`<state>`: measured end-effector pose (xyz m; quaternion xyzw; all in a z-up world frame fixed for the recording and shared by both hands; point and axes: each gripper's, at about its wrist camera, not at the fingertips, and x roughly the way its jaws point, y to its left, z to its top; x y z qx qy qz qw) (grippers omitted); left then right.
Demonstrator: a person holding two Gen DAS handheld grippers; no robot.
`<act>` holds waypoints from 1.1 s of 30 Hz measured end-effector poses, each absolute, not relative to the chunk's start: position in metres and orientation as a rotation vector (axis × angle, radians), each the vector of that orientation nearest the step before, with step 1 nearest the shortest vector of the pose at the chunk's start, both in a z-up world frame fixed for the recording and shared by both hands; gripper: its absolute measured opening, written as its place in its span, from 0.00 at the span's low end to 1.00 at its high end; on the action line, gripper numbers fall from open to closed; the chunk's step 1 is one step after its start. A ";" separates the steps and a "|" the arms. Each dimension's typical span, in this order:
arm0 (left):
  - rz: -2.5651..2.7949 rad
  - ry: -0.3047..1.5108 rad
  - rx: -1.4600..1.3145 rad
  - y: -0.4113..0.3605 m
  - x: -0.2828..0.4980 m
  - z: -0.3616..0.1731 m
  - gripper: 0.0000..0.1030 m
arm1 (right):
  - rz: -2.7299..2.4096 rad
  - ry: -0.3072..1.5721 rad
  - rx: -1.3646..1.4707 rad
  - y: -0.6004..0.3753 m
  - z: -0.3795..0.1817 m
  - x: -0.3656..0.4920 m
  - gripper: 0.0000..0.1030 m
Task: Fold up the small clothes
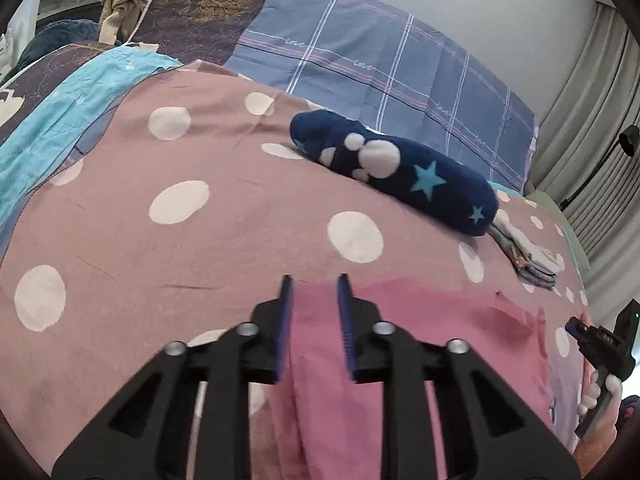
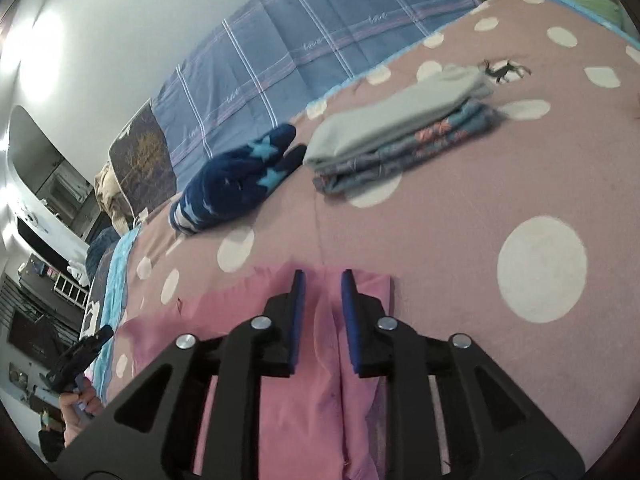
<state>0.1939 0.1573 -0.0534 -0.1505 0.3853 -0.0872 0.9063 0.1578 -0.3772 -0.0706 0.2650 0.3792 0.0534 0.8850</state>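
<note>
A pink garment (image 1: 440,328) (image 2: 240,312) lies flat on the mauve polka-dot bed cover (image 1: 224,248), its far edge straight. My left gripper (image 1: 315,284) hovers over its left part, jaws apart, the pink cloth showing through the gap with no pad pressing on it. My right gripper (image 2: 323,278) is over the garment's right end near a corner, also open, with a fold line running under the gap. Each gripper shows in the other's view at the edge, held by a hand: the right gripper (image 1: 576,326), the left gripper (image 2: 100,334).
A navy fleece item with stars (image 1: 400,172) (image 2: 240,176) lies beyond the garment. A stack of folded small clothes (image 1: 532,260) (image 2: 400,140) sits to its right. A blue plaid quilt (image 1: 380,52) lines the wall, a light blue cloth (image 1: 60,120) is at the left, and curtains (image 1: 592,120) hang at the right.
</note>
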 end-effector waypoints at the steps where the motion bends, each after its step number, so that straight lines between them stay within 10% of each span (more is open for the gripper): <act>1: -0.196 0.789 -0.293 0.159 0.191 -0.056 0.37 | 0.133 0.796 0.516 -0.375 -0.074 0.155 0.29; 14: -0.153 0.914 -0.163 0.143 0.234 -0.103 0.41 | 0.157 0.889 0.435 -0.361 -0.101 0.210 0.40; 17: -0.169 0.934 -0.202 0.142 0.243 -0.106 0.16 | 0.177 0.913 0.448 -0.356 -0.111 0.224 0.45; 18: -0.180 0.944 -0.211 0.142 0.246 -0.107 0.04 | 0.181 0.912 0.439 -0.354 -0.113 0.226 0.43; 20: -0.178 0.925 -0.219 0.142 0.244 -0.103 0.04 | 0.198 0.895 0.414 -0.349 -0.110 0.227 0.03; 33: -0.254 0.685 -0.211 0.129 0.234 -0.026 0.02 | 0.205 0.667 0.417 -0.368 -0.034 0.198 0.03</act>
